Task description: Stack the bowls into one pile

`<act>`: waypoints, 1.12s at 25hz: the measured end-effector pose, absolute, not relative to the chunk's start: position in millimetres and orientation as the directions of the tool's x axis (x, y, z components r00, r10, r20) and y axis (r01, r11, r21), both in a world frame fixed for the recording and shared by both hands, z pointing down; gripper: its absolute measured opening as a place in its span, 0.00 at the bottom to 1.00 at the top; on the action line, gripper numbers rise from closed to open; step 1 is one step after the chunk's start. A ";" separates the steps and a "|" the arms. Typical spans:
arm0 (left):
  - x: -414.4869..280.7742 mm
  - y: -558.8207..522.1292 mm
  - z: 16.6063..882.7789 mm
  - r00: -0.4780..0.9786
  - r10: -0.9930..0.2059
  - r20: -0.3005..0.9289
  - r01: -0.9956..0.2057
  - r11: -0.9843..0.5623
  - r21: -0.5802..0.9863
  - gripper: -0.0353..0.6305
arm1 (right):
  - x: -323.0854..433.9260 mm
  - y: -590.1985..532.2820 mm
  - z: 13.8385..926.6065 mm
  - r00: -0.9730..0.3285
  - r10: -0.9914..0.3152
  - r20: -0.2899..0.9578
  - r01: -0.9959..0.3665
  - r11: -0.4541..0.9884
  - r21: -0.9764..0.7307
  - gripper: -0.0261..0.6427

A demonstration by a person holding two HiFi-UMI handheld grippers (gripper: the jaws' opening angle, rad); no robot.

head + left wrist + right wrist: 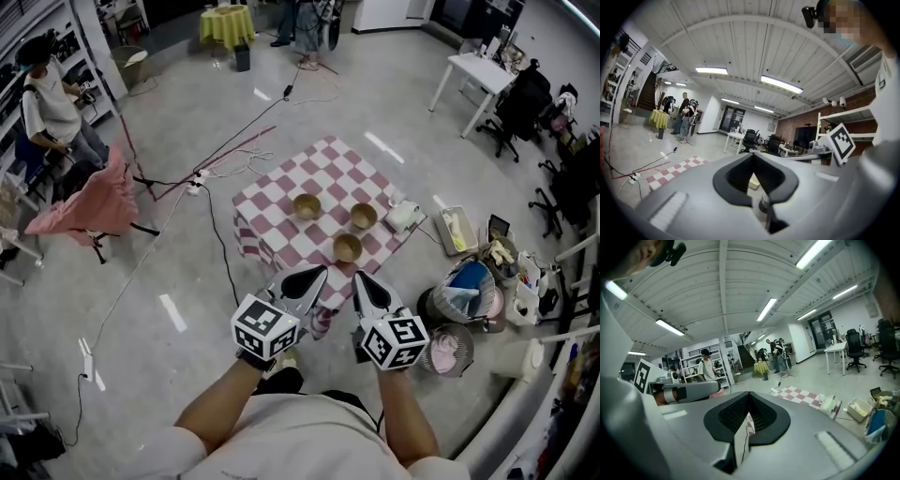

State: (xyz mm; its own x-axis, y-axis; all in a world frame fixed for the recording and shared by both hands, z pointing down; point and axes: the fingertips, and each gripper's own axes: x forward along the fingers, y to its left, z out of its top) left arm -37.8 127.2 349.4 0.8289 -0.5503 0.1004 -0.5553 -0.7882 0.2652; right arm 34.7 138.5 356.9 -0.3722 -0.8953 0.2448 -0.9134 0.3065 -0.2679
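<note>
Three brown bowls stand apart on the table with the red-and-white checked cloth: one at the left, one at the right, one nearest me. All sit upright and look empty. My left gripper and right gripper hang side by side close to my body, short of the table's near edge and above the floor. Both are shut with nothing between the jaws. The left gripper view and the right gripper view look out across the room, and only a corner of the checked cloth shows.
A white object lies at the table's right corner. Right of the table are a white tray, a dark bin and a pink bucket. Cables run over the floor at the left near a pink-draped stand. A person stands far left.
</note>
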 end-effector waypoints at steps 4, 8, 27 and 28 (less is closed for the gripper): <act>-43.7 103.5 365.6 0.845 -0.525 0.102 -0.532 -0.801 0.275 0.06 | 37.0 120.2 374.5 -0.322 -0.905 0.278 -0.930 0.247 -0.272 0.05; -44.0 82.1 382.5 0.854 -0.507 0.119 -0.519 -0.807 0.281 0.06 | 46.0 104.6 395.5 -0.277 -0.905 0.322 -0.939 0.184 -0.289 0.06; -3.2 13.7 464.8 0.865 -0.435 0.250 -0.500 -0.790 0.356 0.06 | 84.0 41.0 493.6 -0.237 -0.841 0.486 -0.930 0.052 -0.364 0.06; -1.3 8.1 468.9 0.864 -0.434 0.257 -0.502 -0.789 0.354 0.06 | 88.0 36.6 500.4 -0.234 -0.837 0.495 -0.930 0.043 -0.366 0.06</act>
State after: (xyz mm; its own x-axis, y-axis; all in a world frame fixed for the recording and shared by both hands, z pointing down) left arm -1.3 8.1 468.9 0.8636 -0.4336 0.2572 -0.5017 -0.7891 0.3543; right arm 88.0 36.6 500.4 -0.2337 -0.8367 0.4954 -0.9295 0.0427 -0.3663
